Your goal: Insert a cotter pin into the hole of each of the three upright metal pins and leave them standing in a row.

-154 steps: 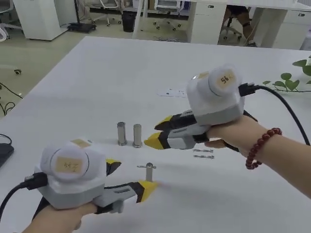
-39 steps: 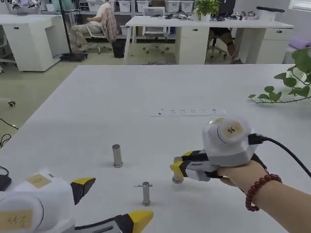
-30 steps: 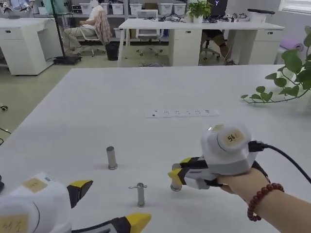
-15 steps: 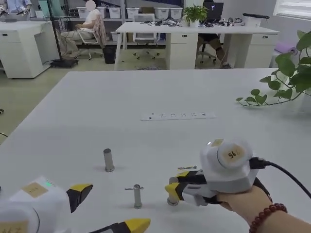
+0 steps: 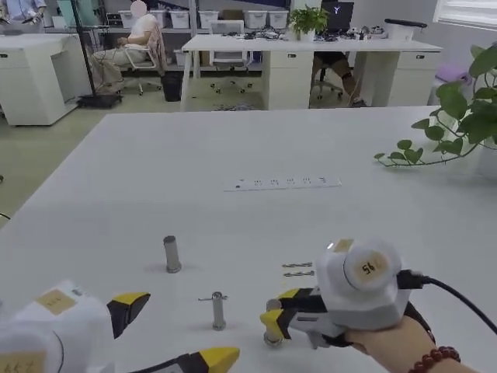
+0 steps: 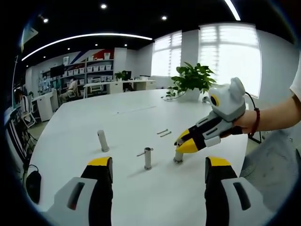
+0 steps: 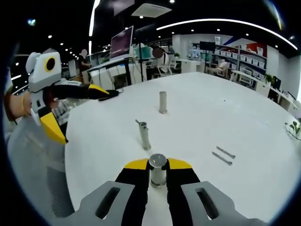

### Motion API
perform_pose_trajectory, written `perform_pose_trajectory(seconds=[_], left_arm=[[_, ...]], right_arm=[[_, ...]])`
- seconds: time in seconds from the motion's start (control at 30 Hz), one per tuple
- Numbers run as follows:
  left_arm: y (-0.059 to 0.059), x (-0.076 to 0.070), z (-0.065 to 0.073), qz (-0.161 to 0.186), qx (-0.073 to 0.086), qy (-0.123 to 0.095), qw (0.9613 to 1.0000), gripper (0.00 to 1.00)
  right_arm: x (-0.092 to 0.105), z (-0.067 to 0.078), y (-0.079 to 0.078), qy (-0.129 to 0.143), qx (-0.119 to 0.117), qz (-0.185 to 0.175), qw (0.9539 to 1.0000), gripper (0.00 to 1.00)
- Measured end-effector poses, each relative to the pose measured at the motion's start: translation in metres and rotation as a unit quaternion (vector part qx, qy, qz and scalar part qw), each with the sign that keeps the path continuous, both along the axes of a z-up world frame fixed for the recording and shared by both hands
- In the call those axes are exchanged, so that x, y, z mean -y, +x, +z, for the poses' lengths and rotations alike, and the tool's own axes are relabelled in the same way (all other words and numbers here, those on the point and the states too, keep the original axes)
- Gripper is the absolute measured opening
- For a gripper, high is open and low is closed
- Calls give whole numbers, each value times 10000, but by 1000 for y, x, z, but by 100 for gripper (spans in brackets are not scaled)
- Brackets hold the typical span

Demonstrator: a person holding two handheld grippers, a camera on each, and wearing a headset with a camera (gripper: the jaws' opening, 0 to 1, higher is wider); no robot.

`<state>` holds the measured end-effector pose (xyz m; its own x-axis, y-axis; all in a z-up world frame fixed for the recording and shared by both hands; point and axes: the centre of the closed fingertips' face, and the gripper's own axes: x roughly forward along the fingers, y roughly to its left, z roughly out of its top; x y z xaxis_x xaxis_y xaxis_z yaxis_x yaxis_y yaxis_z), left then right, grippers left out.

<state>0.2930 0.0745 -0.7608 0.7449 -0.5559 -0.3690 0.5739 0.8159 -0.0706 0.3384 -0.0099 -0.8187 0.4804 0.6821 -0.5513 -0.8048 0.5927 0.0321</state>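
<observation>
My right gripper [image 5: 273,318] [image 7: 157,165] is shut on an upright bare metal pin [image 7: 157,173] [image 5: 271,336] [image 6: 178,157], low over the white table. To its left stands a pin with a cotter pin through its top [image 5: 218,309] [image 6: 148,158] [image 7: 144,134]. Farther left and back is a second bare pin [image 5: 172,254] [image 6: 100,140] [image 7: 162,102]. Two loose cotter pins [image 5: 297,269] [image 6: 163,133] [image 7: 223,155] lie behind the right gripper [image 6: 187,143]. At the near left my left gripper [image 5: 171,330] [image 6: 158,162] [image 7: 75,110] is open and holds nothing.
A white power strip [image 5: 283,183] lies across the middle of the table [image 5: 233,148]. A potted plant's leaves [image 5: 458,116] reach over the right edge. Desks, chairs and a seated person [image 5: 132,43] are in the room beyond.
My right gripper has drawn the held pin nearer to me, to the right of the pin with the cotter pin. The head camera has tilted a little. The left gripper has stayed open.
</observation>
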Motion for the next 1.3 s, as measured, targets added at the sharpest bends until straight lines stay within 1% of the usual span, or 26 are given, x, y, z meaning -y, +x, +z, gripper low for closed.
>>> perform_pose_trajectory(seconds=[0.17, 0.2, 0.23, 0.3, 0.4, 0.5, 0.67, 0.77, 0.83, 0.93, 1.03, 1.13, 1.2, 1.23, 1.3], left_arm=[[-1, 0, -1, 3, -11, -2, 10000, 80], [-1, -1, -1, 3, -11, -4, 10000, 79], [-1, 0, -1, -1, -18, -5, 10000, 79], [-2, 0, -1, -20, -19, 10, 10000, 79], [-2, 1, -2, -43, -24, 45, 10000, 79], [-2, 3, -3, -59, -19, 57, 10000, 79], [-3, 4, -4, -98, -23, 88, 9999, 79], [-3, 5, -4, -101, -33, 93, 9999, 79], [-4, 6, -5, -131, -38, 122, 9998, 79], [-5, 6, -5, -139, -17, 174, 9998, 79], [-5, 6, -5, -120, 3, 155, 9998, 80], [-5, 6, -4, -118, 19, 132, 9998, 81], [-5, 6, -4, -116, 35, 127, 9998, 81], [-5, 6, -3, -120, 38, 120, 9998, 82], [-5, 6, -3, -137, 57, 111, 9998, 83]], right_arm=[[3, -5, -2, -89, 27, 17, 10000, 14], [2, -3, -2, -20, 70, 7, 10000, 14], [4, -3, -3, 22, 28, -18, 10000, 14], [5, -4, -2, 25, 38, -26, 10000, 14], [4, -4, -3, -17, 128, 4, 9999, 14], [5, -3, -2, 103, 90, -37, 9999, 14], [3, -4, -2, 197, 70, -16, 9998, 15], [4, -3, 0, 286, 60, -96, 9995, 18], [5, -2, 1, 339, 30, -127, 9993, 20], [5, 4, -1, 426, 2, -81, 9991, 23], [7, 6, -3, 418, -65, -73, 9991, 29], [9, 13, -4, 524, -110, -69, 9985, 30], [12, 16, -4, 563, -203, -102, 9982, 34], [14, 17, -5, 582, -327, -113, 9977, 37], [18, 20, -3, 643, -338, -126, 9973, 38]])
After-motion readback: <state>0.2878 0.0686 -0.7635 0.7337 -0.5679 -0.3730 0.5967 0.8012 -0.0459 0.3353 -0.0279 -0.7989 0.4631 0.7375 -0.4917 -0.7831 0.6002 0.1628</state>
